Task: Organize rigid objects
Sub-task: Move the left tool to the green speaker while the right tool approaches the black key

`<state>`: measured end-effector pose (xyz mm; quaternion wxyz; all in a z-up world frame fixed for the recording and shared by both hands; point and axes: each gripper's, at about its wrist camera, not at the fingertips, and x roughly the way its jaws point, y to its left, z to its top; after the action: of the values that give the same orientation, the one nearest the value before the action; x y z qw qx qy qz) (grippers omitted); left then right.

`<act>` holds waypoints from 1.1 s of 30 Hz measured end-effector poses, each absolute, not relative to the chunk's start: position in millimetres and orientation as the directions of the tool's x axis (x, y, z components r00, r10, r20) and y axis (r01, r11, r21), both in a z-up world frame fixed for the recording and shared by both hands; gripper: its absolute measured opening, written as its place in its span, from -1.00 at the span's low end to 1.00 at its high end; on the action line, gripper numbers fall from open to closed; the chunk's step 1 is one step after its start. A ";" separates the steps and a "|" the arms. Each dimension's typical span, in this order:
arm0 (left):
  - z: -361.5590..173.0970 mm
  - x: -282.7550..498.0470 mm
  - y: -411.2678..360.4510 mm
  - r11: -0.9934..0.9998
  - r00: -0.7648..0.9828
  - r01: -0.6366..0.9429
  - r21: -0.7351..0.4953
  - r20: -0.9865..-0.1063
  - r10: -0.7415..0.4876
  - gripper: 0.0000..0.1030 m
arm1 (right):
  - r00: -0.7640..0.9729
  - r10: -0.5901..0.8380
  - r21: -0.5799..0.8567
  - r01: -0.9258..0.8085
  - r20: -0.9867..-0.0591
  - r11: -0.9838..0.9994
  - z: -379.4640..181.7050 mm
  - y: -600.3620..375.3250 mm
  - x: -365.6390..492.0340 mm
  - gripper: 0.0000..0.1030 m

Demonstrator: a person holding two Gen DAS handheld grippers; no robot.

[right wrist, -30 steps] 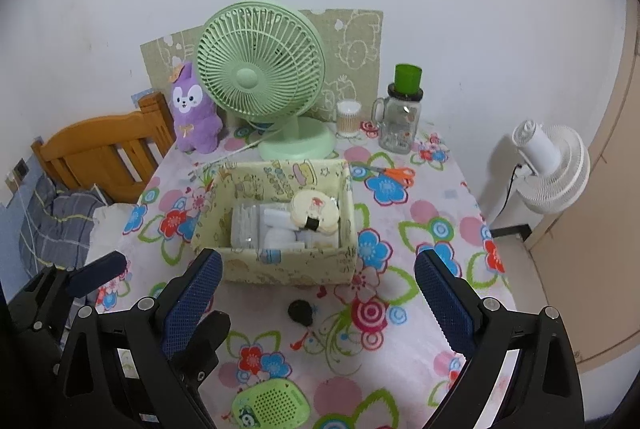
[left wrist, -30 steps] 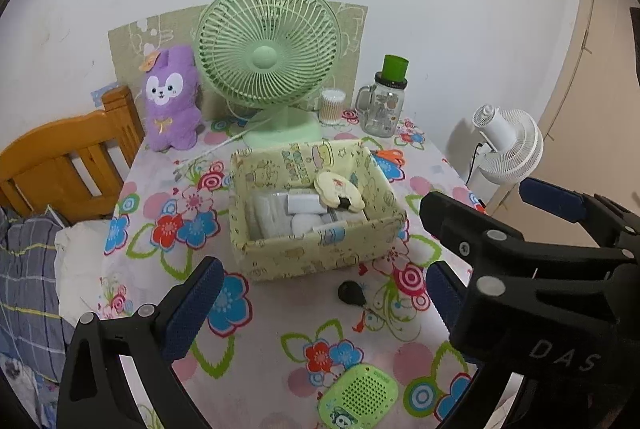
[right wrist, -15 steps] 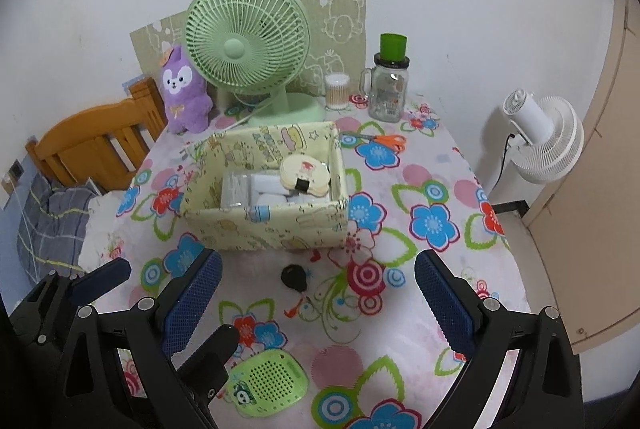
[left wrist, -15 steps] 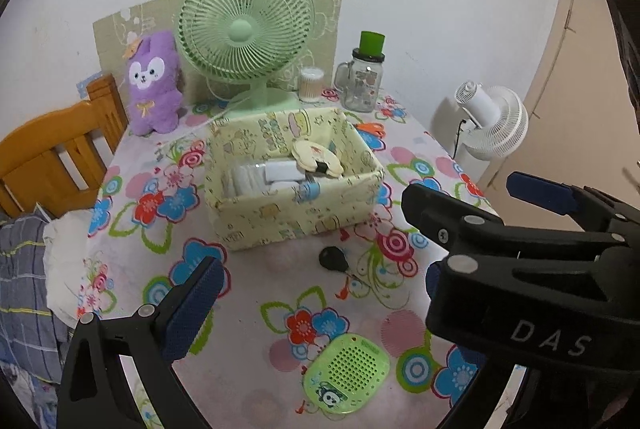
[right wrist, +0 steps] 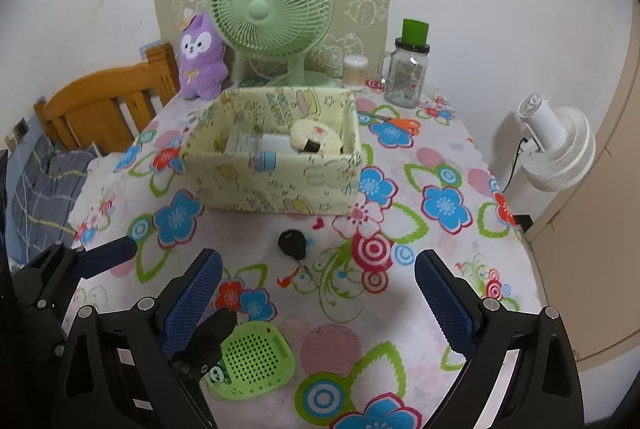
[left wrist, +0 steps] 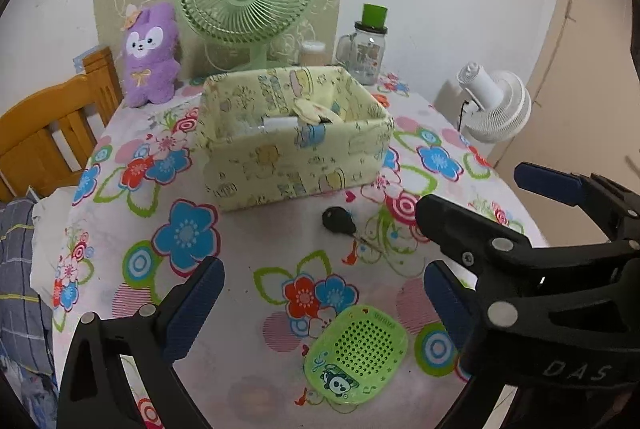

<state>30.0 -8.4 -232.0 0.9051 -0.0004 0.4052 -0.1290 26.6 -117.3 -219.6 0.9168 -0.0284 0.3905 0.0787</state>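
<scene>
The green perforated case lay flat on the flowered bench, close under both tools and nearer than anything else left outside the fabric box. From the left hand-held gripper it sat just ahead and slightly to the right, inside the span of the wide-spread jaws, which held nothing. From the right hand-held gripper the same case lay low and to the left, partly behind that tool's left finger, so the left one looked the nearer and better lined up. The right hand-held gripper also stood wide and empty. The case's long axis ran diagonally, its panda-printed end toward the person and to the left, the plain end pointing away toward the box. The small black key fob rested between the case and the box, well apart from both, its thin tail trailing toward the right. By my judgement a grasp across the case's short width would suit the left tool.
</scene>
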 end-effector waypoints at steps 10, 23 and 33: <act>-263.2 27.5 -5.3 0.975 0.629 0.192 -0.109 -0.749 -0.208 0.96 | 0.667 0.124 -0.003 -0.186 -0.735 0.983 -252.5 -116.3 24.2 0.91; -298.9 16.6 -13.0 0.992 0.623 0.095 -0.083 -0.772 -0.125 0.96 | 0.658 0.159 0.034 -0.200 -0.736 0.979 -289.1 -133.8 11.6 0.91; -310.4 1.6 -22.7 0.987 0.633 -0.143 -0.074 -0.774 0.033 0.96 | 0.639 0.199 0.001 -0.297 -0.743 0.955 -297.4 -150.6 12.9 0.91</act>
<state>1.6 -22.7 -310.4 0.9013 -0.0642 0.4257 0.0488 12.9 -150.6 -297.4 0.9032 -0.0605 0.4022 0.1373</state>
